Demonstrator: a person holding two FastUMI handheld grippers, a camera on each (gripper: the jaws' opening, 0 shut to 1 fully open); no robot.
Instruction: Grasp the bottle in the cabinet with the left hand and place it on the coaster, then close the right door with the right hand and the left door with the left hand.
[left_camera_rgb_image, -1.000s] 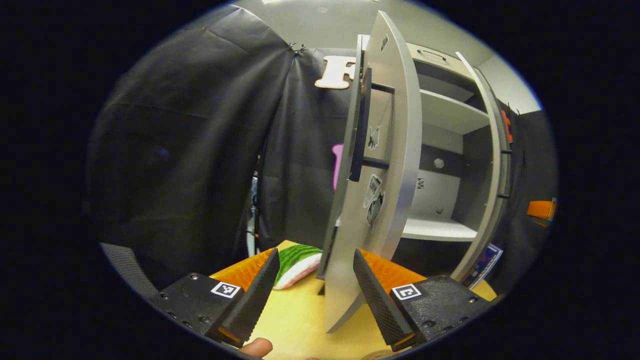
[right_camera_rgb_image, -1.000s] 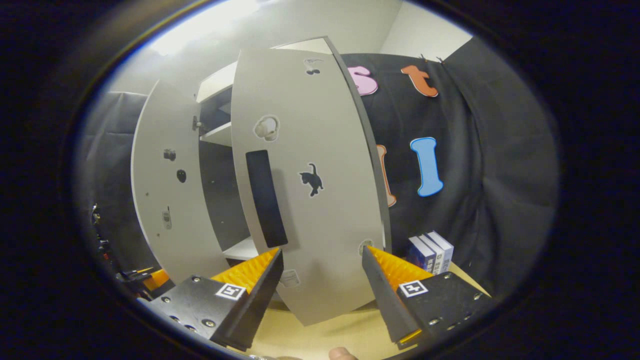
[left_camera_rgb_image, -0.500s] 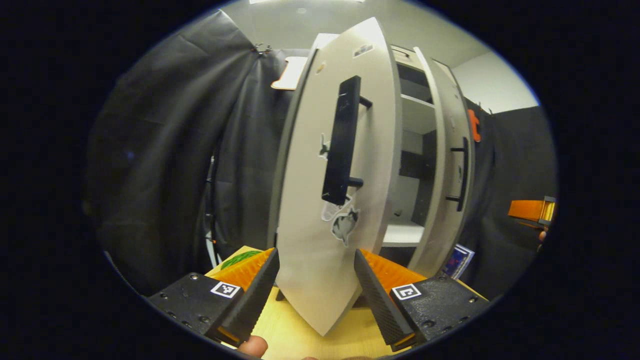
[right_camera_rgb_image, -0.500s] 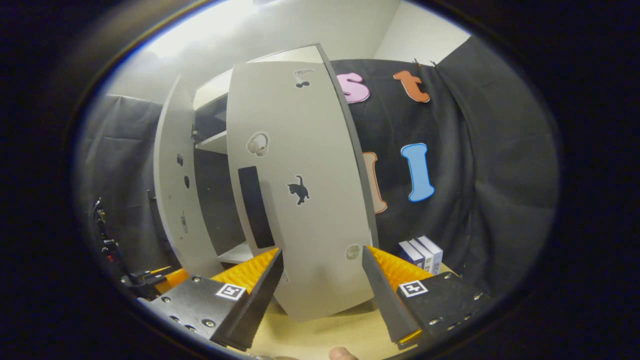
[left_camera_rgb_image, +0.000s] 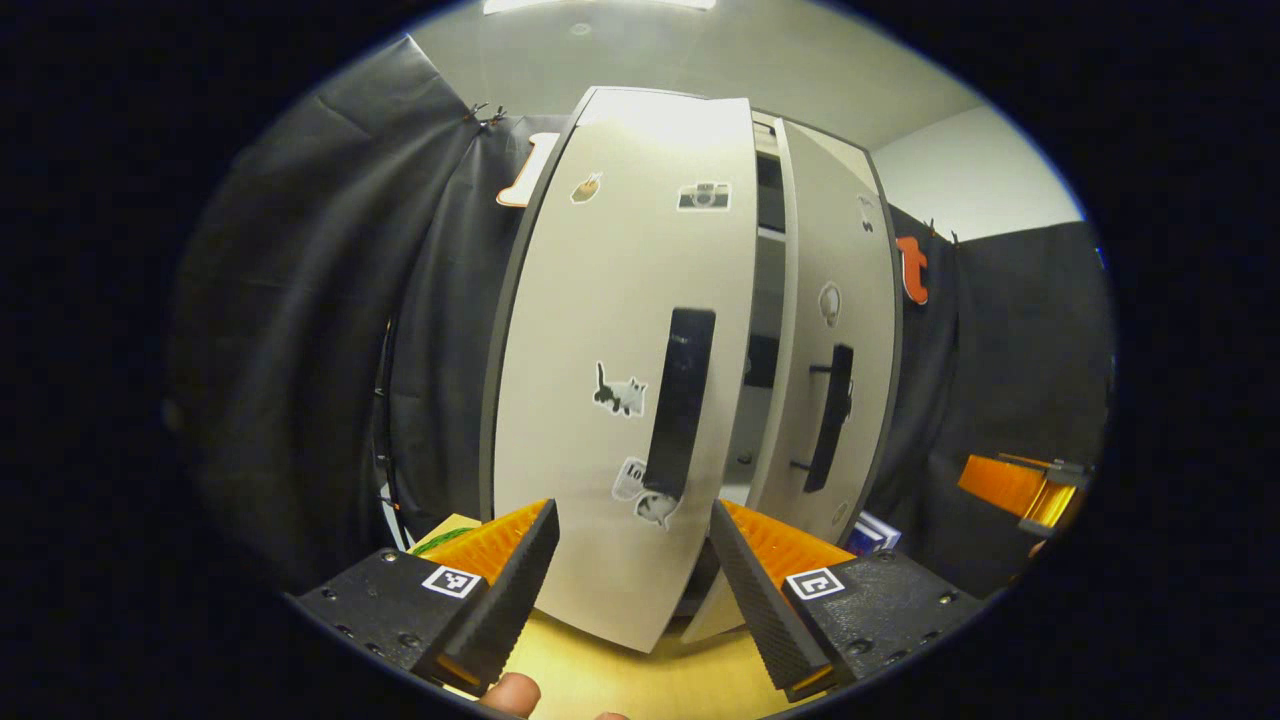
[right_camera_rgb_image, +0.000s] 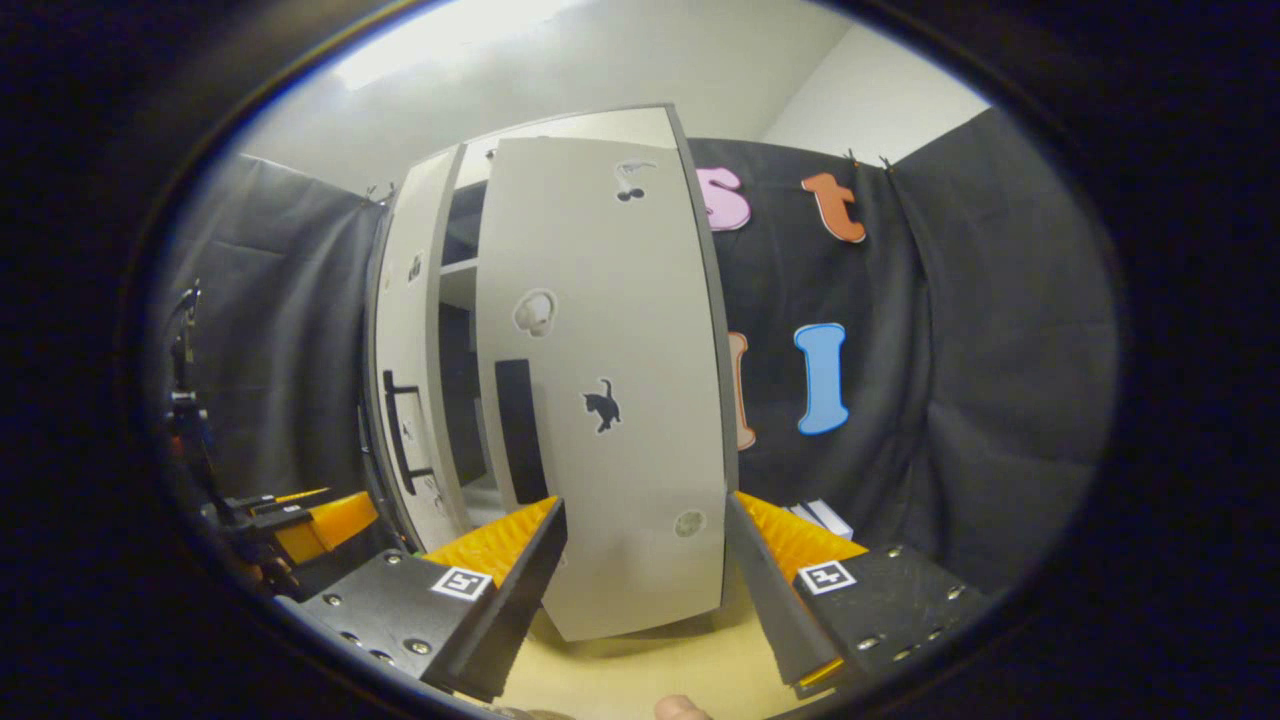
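Observation:
The grey cabinet's left door (left_camera_rgb_image: 610, 380), with stickers and a black handle (left_camera_rgb_image: 680, 400), stands close in front of my left gripper (left_camera_rgb_image: 630, 590), which is open with nothing between its fingers. The right door (left_camera_rgb_image: 835, 340) sits beside it, and a narrow dark gap (left_camera_rgb_image: 760, 330) is left between the two. In the right gripper view, the right door (right_camera_rgb_image: 600, 380) with its black handle (right_camera_rgb_image: 520, 430) faces my open right gripper (right_camera_rgb_image: 645, 590). The left door (right_camera_rgb_image: 405, 330) is angled just left of it.
The cabinet stands on a yellow wooden table (left_camera_rgb_image: 640, 680). Books (right_camera_rgb_image: 825, 515) lean against the black cloth wall right of the cabinet. A green item (left_camera_rgb_image: 435, 543) peeks out left of the left door. The other gripper (right_camera_rgb_image: 310, 520) hovers low at the left.
The left door has swung from edge-on to almost flat against the cabinet. The right door has also turned further in. The shelves are now hidden except for a slit.

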